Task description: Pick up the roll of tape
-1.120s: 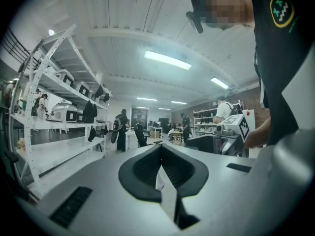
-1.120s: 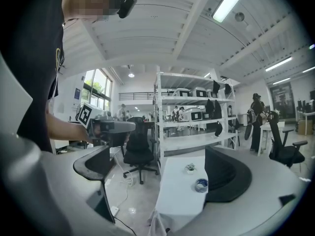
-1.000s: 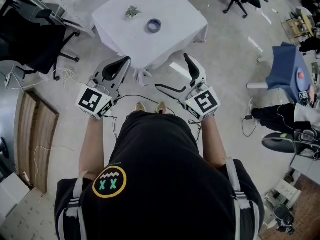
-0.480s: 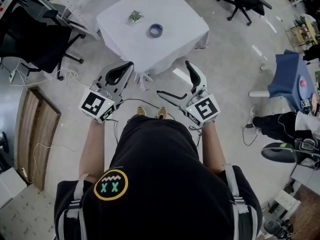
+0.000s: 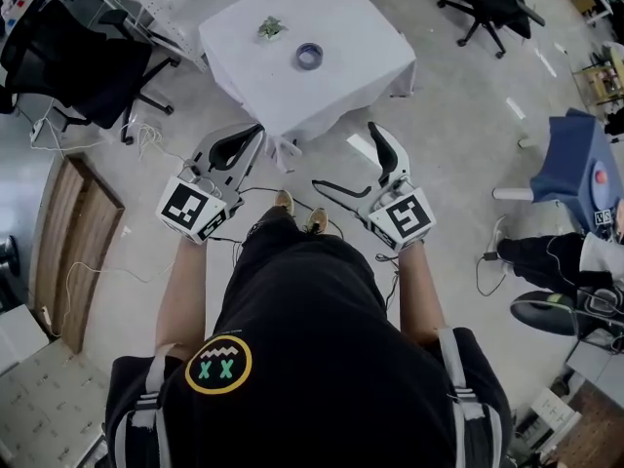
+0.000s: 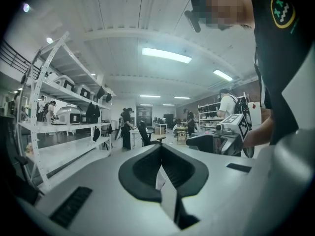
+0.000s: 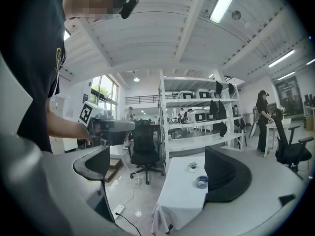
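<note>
Your left gripper (image 6: 160, 156) is clenched, its jaws pressed together with nothing between them; your right gripper (image 7: 157, 173) is released, its jaws wide apart and empty; both hang above the floor just in front of your body, short of the desk (image 5: 341, 27); the roll of tape (image 5: 309, 56) lies flat near the middle of that white-clothed desk, well apart from both grippers; a small green thing (image 5: 272, 29) sits near it; a black chair (image 5: 93, 61) stands left of the desk.
</note>
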`<state>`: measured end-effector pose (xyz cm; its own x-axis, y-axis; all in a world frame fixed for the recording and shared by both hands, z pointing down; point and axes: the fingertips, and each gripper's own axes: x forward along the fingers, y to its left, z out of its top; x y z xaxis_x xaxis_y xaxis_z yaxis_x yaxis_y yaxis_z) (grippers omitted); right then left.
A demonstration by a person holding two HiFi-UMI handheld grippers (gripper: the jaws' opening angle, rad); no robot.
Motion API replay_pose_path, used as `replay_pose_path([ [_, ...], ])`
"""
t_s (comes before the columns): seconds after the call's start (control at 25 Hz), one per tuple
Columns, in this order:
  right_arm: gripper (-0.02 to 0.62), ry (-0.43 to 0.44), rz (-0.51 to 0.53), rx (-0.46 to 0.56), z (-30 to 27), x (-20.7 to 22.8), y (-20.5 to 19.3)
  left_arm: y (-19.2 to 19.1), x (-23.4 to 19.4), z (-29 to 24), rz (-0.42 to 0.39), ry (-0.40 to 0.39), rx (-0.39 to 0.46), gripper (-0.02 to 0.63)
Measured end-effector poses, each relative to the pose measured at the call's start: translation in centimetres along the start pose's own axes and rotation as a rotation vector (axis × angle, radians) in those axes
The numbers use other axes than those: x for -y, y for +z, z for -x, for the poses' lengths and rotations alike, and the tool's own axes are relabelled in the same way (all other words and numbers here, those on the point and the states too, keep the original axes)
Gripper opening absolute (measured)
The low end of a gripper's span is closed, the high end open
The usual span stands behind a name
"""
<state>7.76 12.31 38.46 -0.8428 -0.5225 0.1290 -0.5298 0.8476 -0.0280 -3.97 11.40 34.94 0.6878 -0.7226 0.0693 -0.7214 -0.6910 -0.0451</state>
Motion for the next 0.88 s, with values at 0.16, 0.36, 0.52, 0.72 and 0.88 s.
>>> replay_pose_path([
  [0.16, 0.598, 0.009, -0.011, 0.008, 0.0, -0.1, -0.4, -0.7, 0.5, 0.1, 0.001, 0.000, -0.022, 0.017],
  [0.36, 0.598, -0.002, -0.031, 0.006, -0.3, 0.8, -0.9, -1.0, 0.3, -1.1, 0.006, -0.020, -0.026, 0.017],
  [0.52, 0.598, -0.016, -0.015, -0.006, -1.0, 2.3, -1.1, -1.5, -1.1, -2.5, 0.015, -0.022, -0.015, 0.017],
  [0.72, 0.598, -0.036, -0.015, -0.015, -2.8, 5.3, -1.0, -1.7, -4.1, -5.0, 0.027, -0.023, 0.000, 0.017],
  [0.88, 0.598, -0.035, -0.015, -0.020, -5.6, 8.0, -0.6, -2.1, -7.6, -7.2, 0.044, -0.023, 0.007, 0.017],
])
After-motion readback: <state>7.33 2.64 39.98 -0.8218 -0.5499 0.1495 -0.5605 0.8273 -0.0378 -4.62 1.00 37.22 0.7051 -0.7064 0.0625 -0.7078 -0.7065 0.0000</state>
